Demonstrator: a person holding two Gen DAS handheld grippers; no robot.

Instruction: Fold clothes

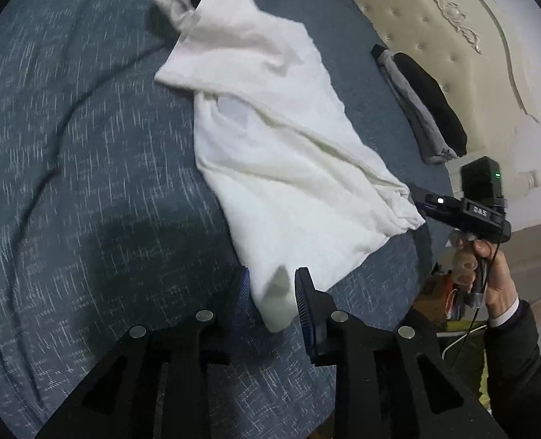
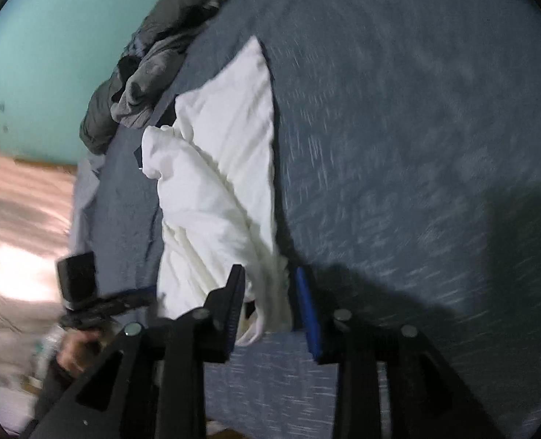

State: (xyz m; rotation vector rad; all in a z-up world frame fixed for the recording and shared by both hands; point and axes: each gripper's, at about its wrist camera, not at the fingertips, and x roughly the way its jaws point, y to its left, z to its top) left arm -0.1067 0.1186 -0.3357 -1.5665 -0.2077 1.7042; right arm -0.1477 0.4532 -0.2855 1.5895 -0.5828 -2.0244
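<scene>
white garment (image 1: 281, 139) is lying crumpled on the blue-grey bedspread (image 1: 69, 146), stretched out lengthwise between the two grippers. the left gripper (image 1: 272, 285) has its fingers parted a little with one corner of the cloth sitting in the gap – the pads don't look pressed onto it. same deal with the right gripper (image 2: 268, 292): fingers slightly apart, the other bunched end of the garment hanging between them, loose as far as i can see, though that view is blurry. only readable writing is on the right gripper's body in the left wrist view – looks like "das". a folded dark and grey pile (image 1: 422, 104) sits by the cream tufted headboard (image 1: 453, 36).
</scene>
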